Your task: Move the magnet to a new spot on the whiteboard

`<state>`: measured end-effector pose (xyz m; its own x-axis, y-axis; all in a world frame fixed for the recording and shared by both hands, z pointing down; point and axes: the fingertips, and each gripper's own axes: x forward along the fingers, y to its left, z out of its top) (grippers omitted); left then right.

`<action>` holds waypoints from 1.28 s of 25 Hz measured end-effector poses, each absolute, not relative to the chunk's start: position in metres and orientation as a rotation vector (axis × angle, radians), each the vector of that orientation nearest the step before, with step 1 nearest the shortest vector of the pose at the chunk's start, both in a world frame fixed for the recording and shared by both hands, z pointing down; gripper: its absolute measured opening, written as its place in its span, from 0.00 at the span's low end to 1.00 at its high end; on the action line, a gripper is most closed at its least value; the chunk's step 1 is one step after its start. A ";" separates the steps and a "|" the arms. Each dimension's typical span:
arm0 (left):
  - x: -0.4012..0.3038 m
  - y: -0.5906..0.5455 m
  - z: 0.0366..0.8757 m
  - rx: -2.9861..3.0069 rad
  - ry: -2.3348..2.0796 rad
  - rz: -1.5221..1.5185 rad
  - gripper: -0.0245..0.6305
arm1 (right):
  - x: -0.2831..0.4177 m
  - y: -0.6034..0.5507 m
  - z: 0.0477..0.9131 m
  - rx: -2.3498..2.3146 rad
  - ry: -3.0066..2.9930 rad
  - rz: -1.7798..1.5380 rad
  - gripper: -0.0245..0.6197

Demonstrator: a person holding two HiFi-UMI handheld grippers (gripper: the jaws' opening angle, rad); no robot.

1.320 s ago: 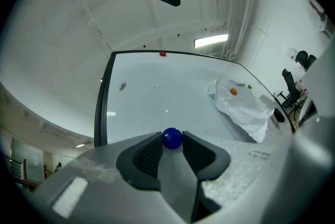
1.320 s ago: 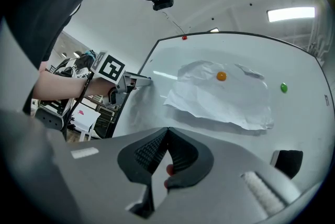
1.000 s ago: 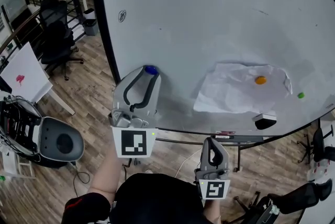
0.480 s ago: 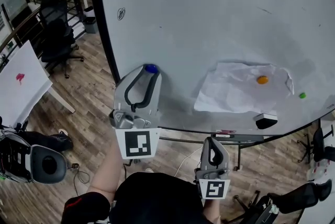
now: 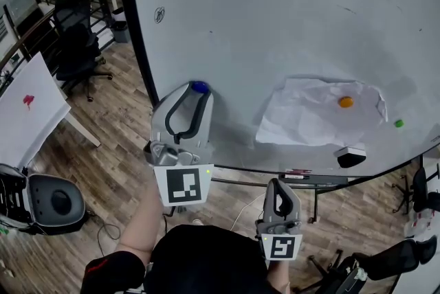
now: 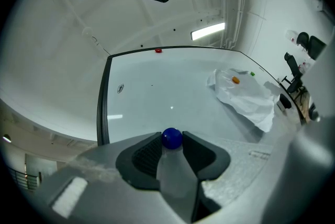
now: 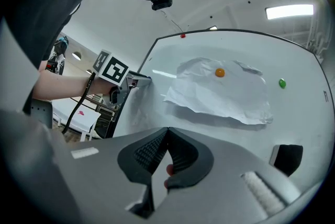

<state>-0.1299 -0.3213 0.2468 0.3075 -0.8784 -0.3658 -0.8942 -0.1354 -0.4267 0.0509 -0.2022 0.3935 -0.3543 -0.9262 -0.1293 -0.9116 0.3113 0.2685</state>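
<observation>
A round blue magnet sits between the tips of my left gripper, whose pads press on both its sides. It is at the lower left part of the whiteboard, near the board's black left edge; whether it touches the surface I cannot tell. My right gripper hangs low below the board's bottom edge, shut with nothing in it.
A crumpled paper sheet is pinned at lower right by an orange magnet. A green magnet sits right of it, and a black eraser below. Office chairs and a grey wheeled device stand on the floor at left.
The left gripper with the blue magnet has crept slightly upward along the board. The grey wheeled device on the floor shifted at the left. The right gripper has stayed put.
</observation>
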 end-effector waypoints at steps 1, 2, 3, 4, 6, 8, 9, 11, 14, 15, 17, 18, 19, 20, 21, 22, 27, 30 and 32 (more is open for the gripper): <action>-0.130 -0.321 0.247 -2.010 1.566 0.035 0.24 | 0.051 -0.202 0.393 1.758 -2.506 -0.462 0.04; -0.130 -0.321 0.247 -2.016 1.564 0.035 0.24 | 0.052 -0.201 0.392 1.760 -2.507 -0.465 0.04; -0.129 -0.321 0.248 -2.023 1.561 0.034 0.24 | 0.053 -0.200 0.392 1.761 -2.506 -0.468 0.04; -0.128 -0.321 0.249 -2.029 1.560 0.032 0.24 | 0.054 -0.200 0.393 1.763 -2.503 -0.469 0.04; -0.127 -0.321 0.250 -2.035 1.561 0.028 0.28 | 0.056 -0.198 0.393 1.768 -2.500 -0.469 0.04; -0.127 -0.321 0.251 -2.038 1.565 0.022 0.28 | 0.057 -0.196 0.392 1.777 -2.500 -0.461 0.04; -0.128 -0.320 0.252 -2.040 1.568 0.017 0.28 | 0.057 -0.195 0.392 1.780 -2.500 -0.457 0.04; -0.128 -0.319 0.253 -2.038 1.574 0.011 0.28 | 0.057 -0.193 0.391 1.778 -2.500 -0.463 0.04; -0.128 -0.316 0.253 -2.035 1.577 0.008 0.28 | 0.057 -0.190 0.391 1.768 -2.506 -0.478 0.04; -0.128 -0.316 0.254 -2.036 1.576 0.005 0.28 | 0.057 -0.189 0.392 1.769 -2.505 -0.472 0.04; -0.129 -0.314 0.254 -2.035 1.574 0.003 0.28 | 0.058 -0.188 0.394 1.769 -2.502 -0.462 0.04; -0.130 -0.312 0.254 -2.034 1.574 0.007 0.28 | 0.057 -0.187 0.393 1.767 -2.505 -0.463 0.04; -0.131 -0.310 0.254 -2.033 1.577 0.013 0.28 | 0.056 -0.186 0.392 1.764 -2.511 -0.470 0.04; -0.132 -0.308 0.254 -2.035 1.581 0.020 0.28 | 0.055 -0.186 0.391 1.758 -2.518 -0.478 0.04; -0.133 -0.306 0.255 -2.038 1.586 0.026 0.28 | 0.055 -0.185 0.391 1.753 -2.523 -0.483 0.04; -0.134 -0.305 0.256 -2.040 1.592 0.028 0.28 | 0.055 -0.184 0.390 1.748 -2.528 -0.484 0.04; -0.132 -0.295 0.259 -2.056 1.583 0.017 0.27 | 0.057 -0.180 0.392 1.721 -2.541 -0.473 0.04; -0.129 -0.288 0.262 -2.061 1.574 0.006 0.21 | 0.055 -0.178 0.391 1.708 -2.563 -0.479 0.04; -0.128 -0.283 0.265 -2.064 1.573 0.004 0.18 | 0.053 -0.175 0.391 1.687 -2.578 -0.480 0.04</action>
<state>-0.1276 -0.2827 0.2652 0.3188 -0.8932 -0.3171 -0.8948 -0.1733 -0.4114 0.0527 -0.1751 0.3914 -0.4142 -0.8982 -0.1469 -0.8910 0.3671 0.2672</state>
